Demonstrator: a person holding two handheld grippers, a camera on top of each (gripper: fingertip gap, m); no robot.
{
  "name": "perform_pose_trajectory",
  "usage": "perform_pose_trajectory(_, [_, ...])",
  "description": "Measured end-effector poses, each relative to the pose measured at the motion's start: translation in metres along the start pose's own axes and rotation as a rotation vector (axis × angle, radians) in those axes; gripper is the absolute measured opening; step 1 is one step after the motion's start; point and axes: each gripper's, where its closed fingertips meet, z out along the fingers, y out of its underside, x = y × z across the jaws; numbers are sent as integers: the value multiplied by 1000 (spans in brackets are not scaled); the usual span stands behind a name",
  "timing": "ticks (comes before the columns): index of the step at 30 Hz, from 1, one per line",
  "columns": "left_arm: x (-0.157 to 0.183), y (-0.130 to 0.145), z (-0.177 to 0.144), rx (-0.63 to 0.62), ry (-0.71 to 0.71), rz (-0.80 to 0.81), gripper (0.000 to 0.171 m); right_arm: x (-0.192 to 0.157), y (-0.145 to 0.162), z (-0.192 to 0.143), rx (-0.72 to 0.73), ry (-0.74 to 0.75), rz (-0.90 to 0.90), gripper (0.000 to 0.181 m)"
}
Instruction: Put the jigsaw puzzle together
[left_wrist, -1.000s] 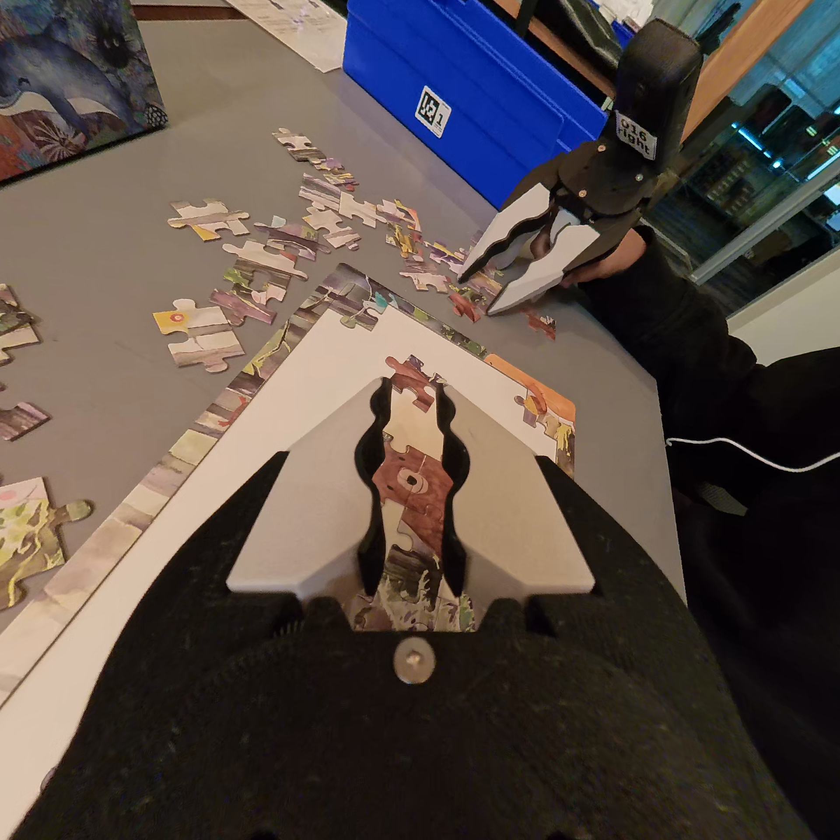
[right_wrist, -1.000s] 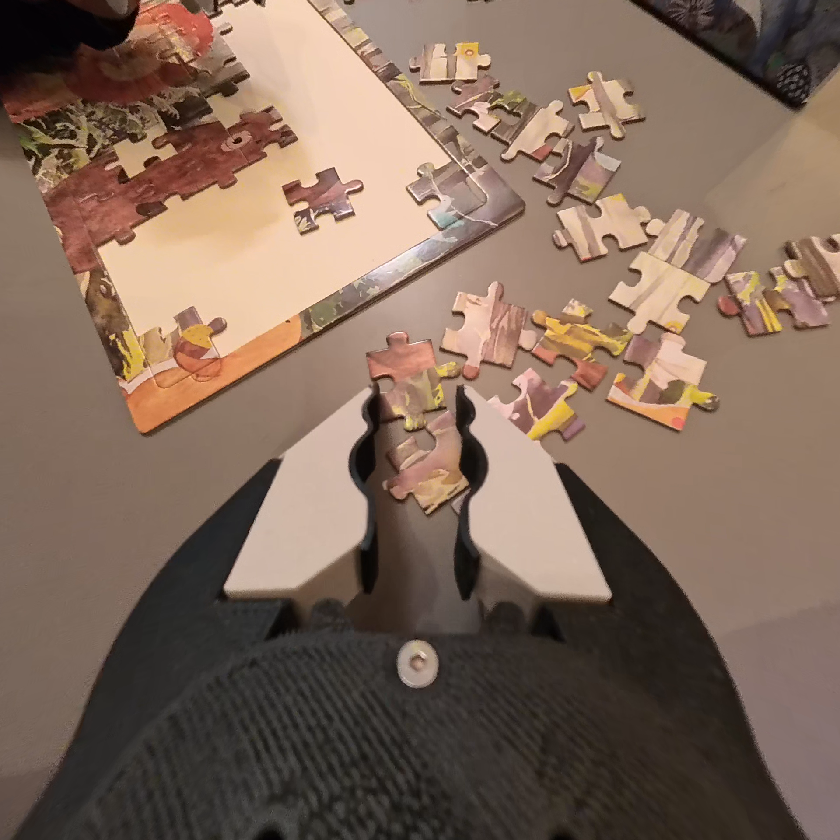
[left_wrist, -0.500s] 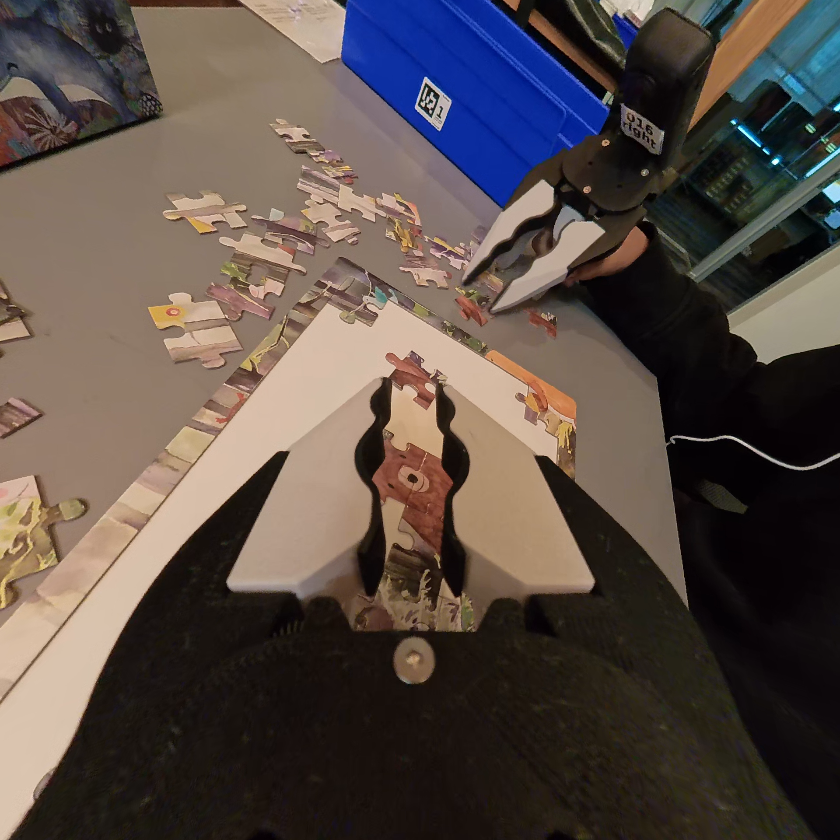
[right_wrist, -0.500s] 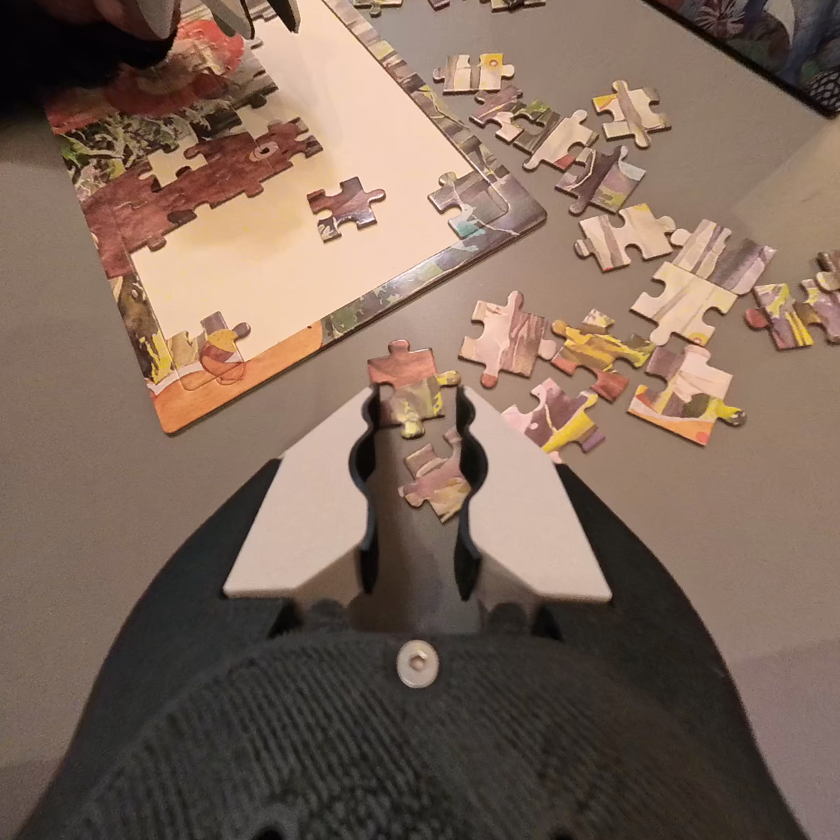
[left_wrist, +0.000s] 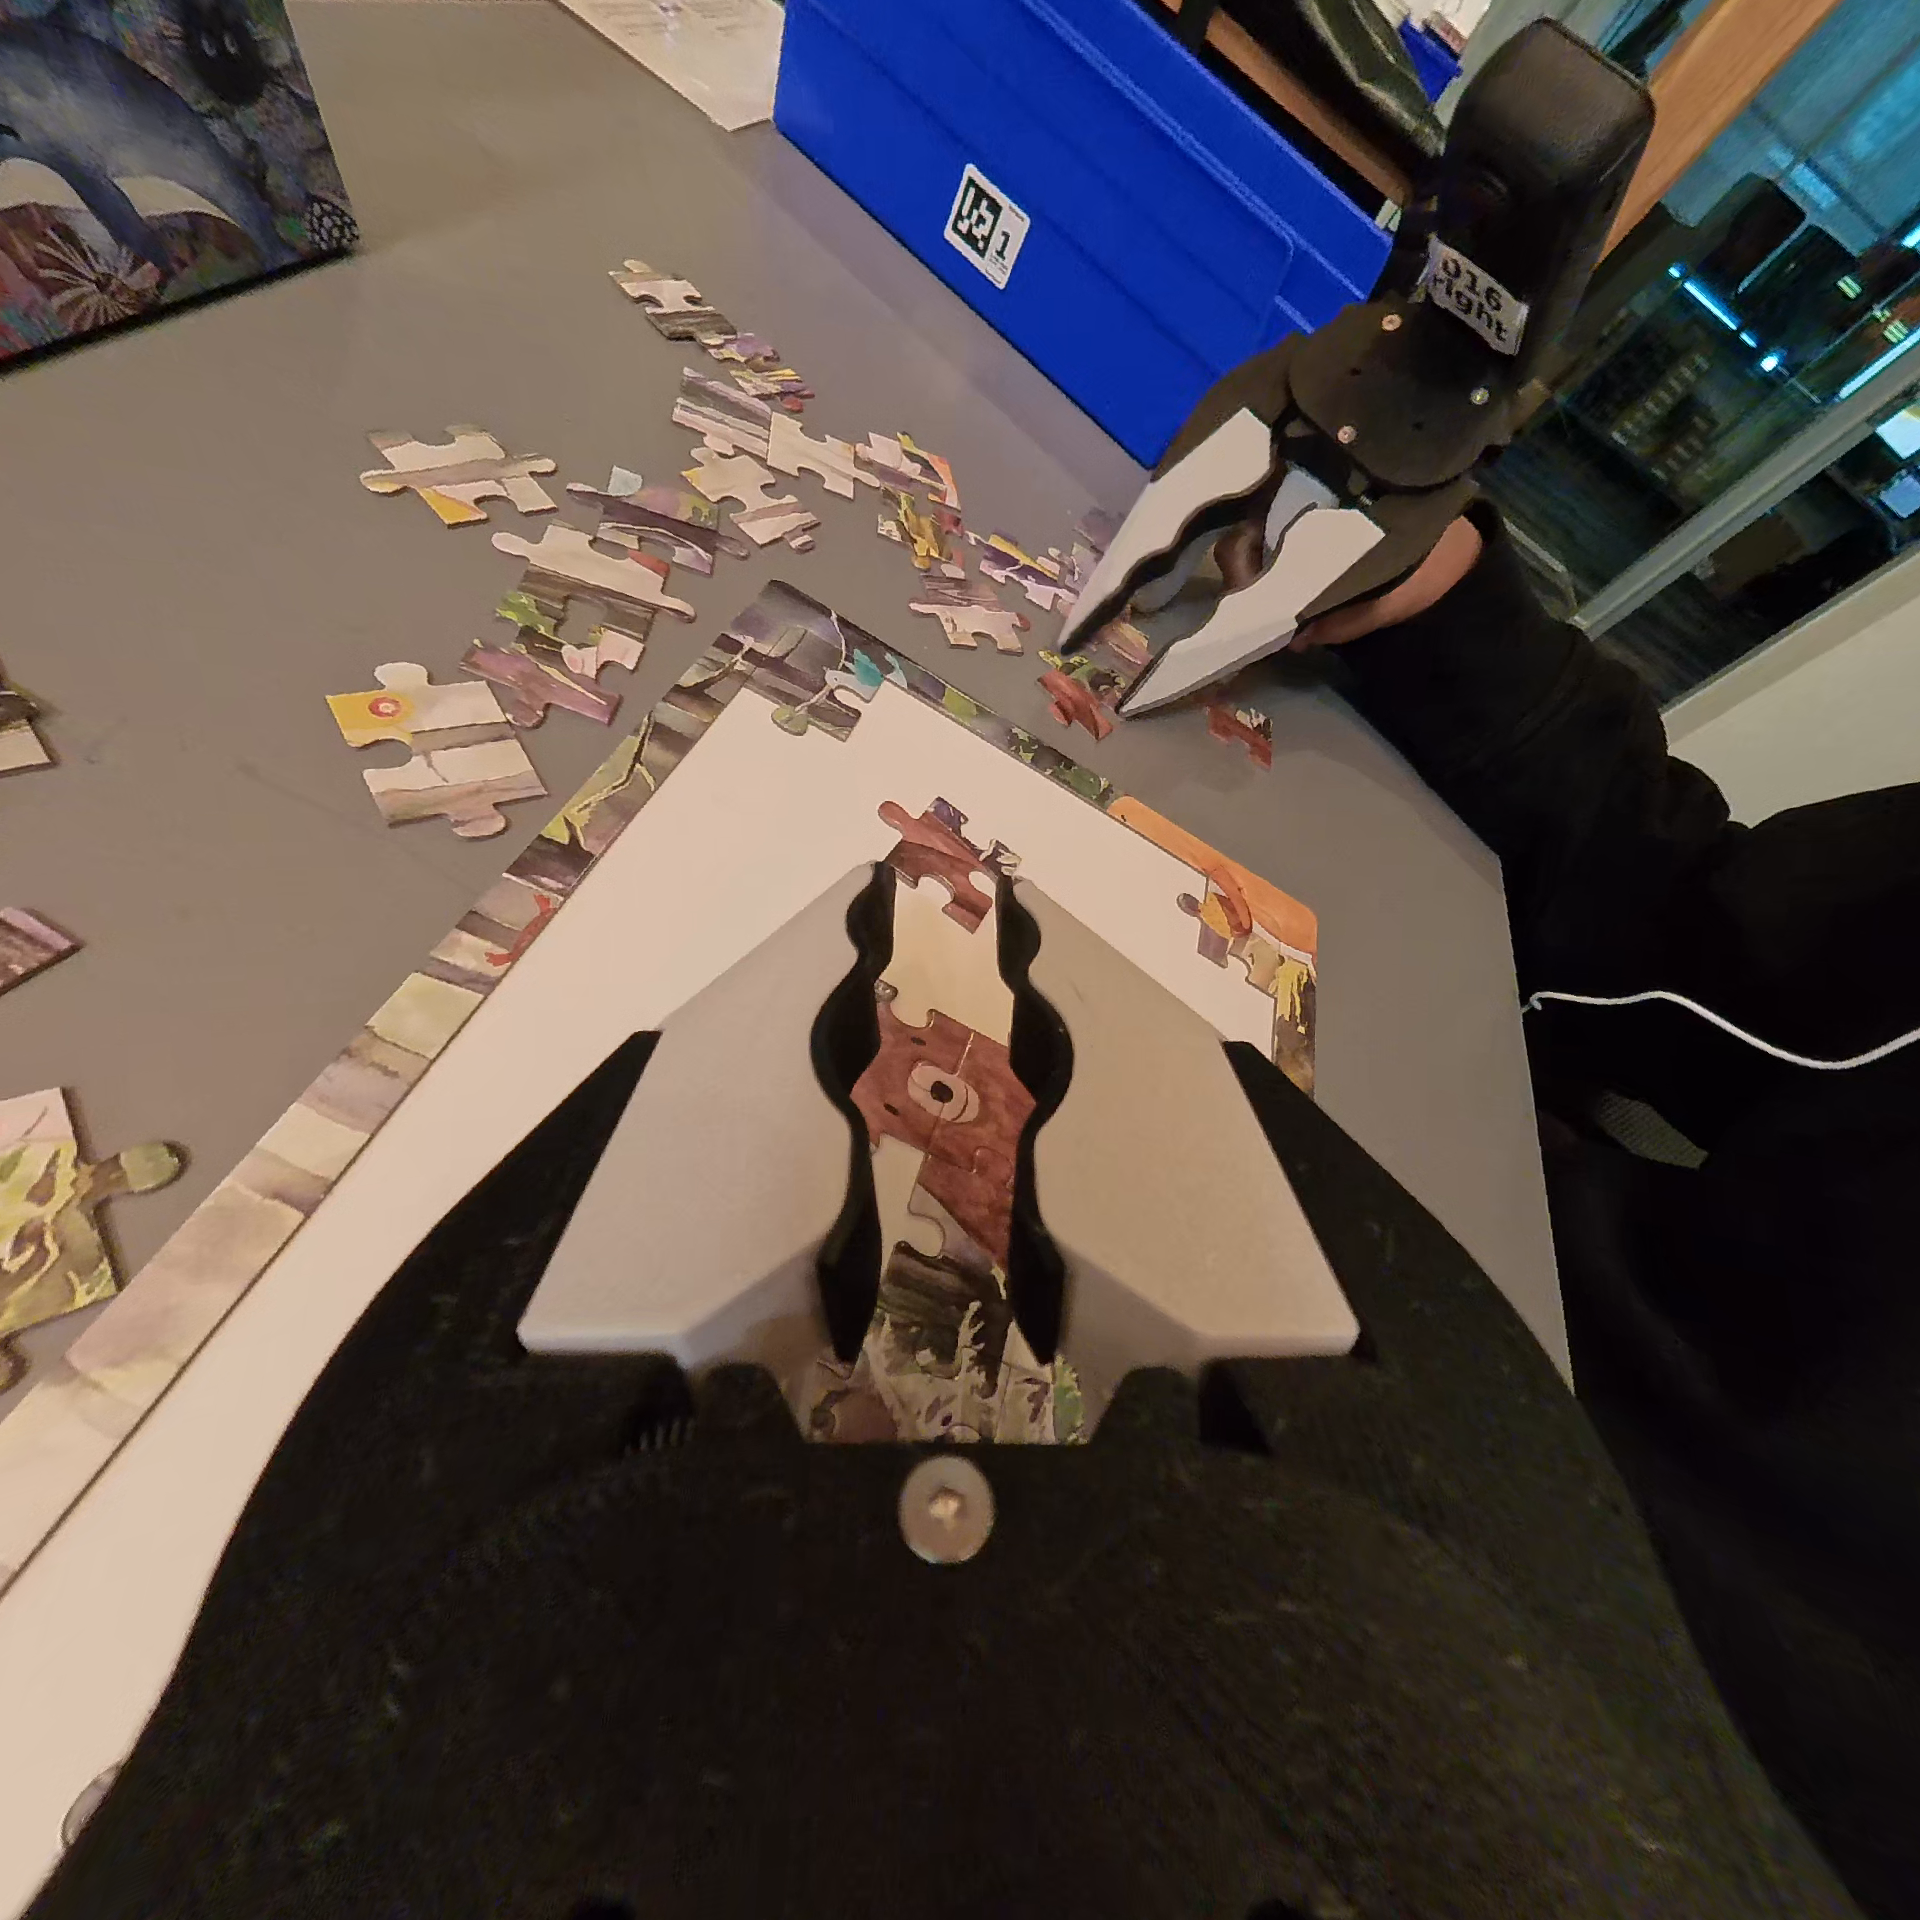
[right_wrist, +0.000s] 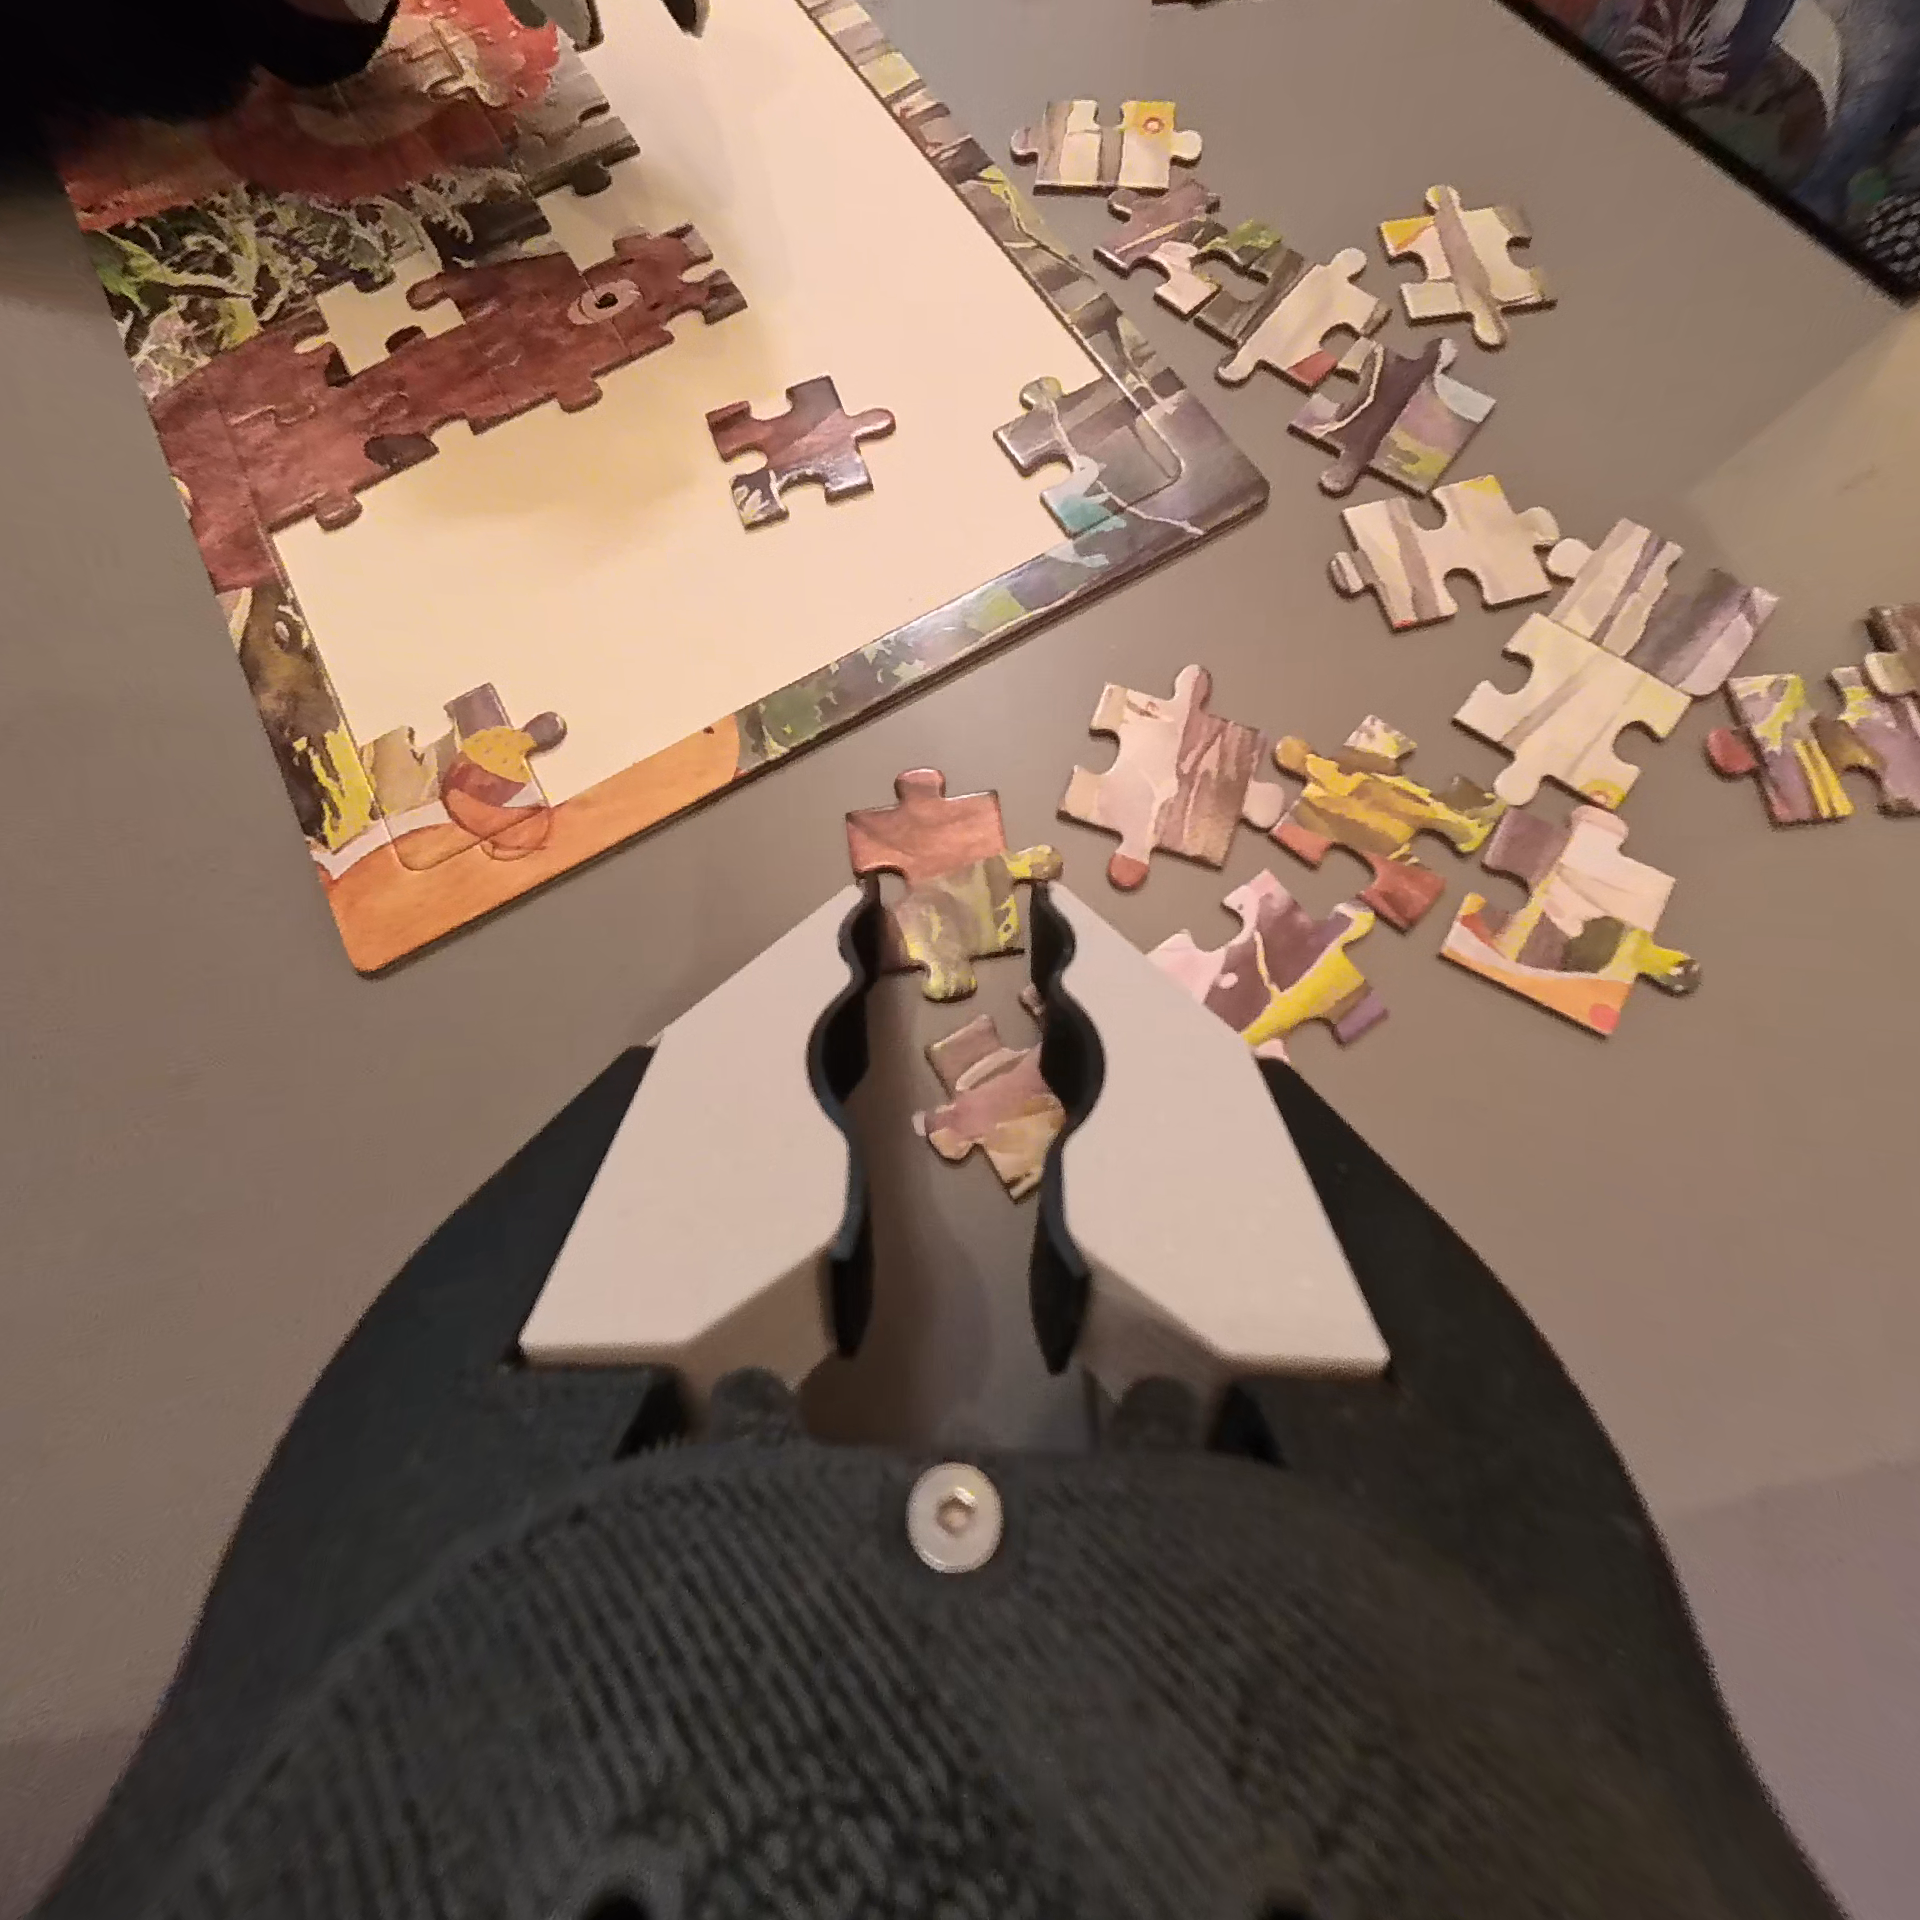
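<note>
A white puzzle board (left_wrist: 790, 831) with a coloured frame lies on the grey table; it also shows in the right wrist view (right_wrist: 727, 582). Joined brown bear pieces (right_wrist: 499, 343) fill its far left part. One loose brown piece (right_wrist: 800, 447) lies on the bare white area. My left gripper (left_wrist: 943, 883) hovers over the board, open and empty, above the bear pieces (left_wrist: 935, 1091). My right gripper (right_wrist: 951, 894) is down on the table just off the board's near edge. Its tips close on the sides of a brown and yellow puzzle piece (right_wrist: 935, 842). The right gripper also shows in the left wrist view (left_wrist: 1096, 681).
Several loose pieces (right_wrist: 1455, 644) are scattered right of the board, one (right_wrist: 987, 1112) between my right fingers. A blue bin (left_wrist: 1039, 187) stands behind them. A picture box (left_wrist: 135, 135) stands at the far left. A person's dark sleeve (left_wrist: 1558, 727) is behind the right gripper. Some 15 cm of space lies between my two pairs of fingers.
The right gripper has slid slightly left over the table with the brown and yellow piece between its tips; neighbouring loose pieces fell away to the right. The left gripper has hardly moved.
</note>
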Motion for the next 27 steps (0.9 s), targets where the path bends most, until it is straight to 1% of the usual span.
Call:
perform_pose_trajectory(2, [0,0,0,-1,0,0,17,0,-1,1,-5,10,-11,28])
perform_pose_trajectory(6, [0,0,0,0,-2,2,17,2,-2,4,-22,45,-32,25])
perform_pose_trajectory(10, [-1,-1,-1,5,-6,3,17,-1,-3,5,-24,35,-39,19])
perform_pose_trajectory(16, [-3,-3,-3,14,-15,4,16,-2,-3,5,-34,41,-43,18])
perform_pose_trajectory(27, [-2,-4,-4,20,-16,9,16,-7,-2,3,-32,1,-29,18])
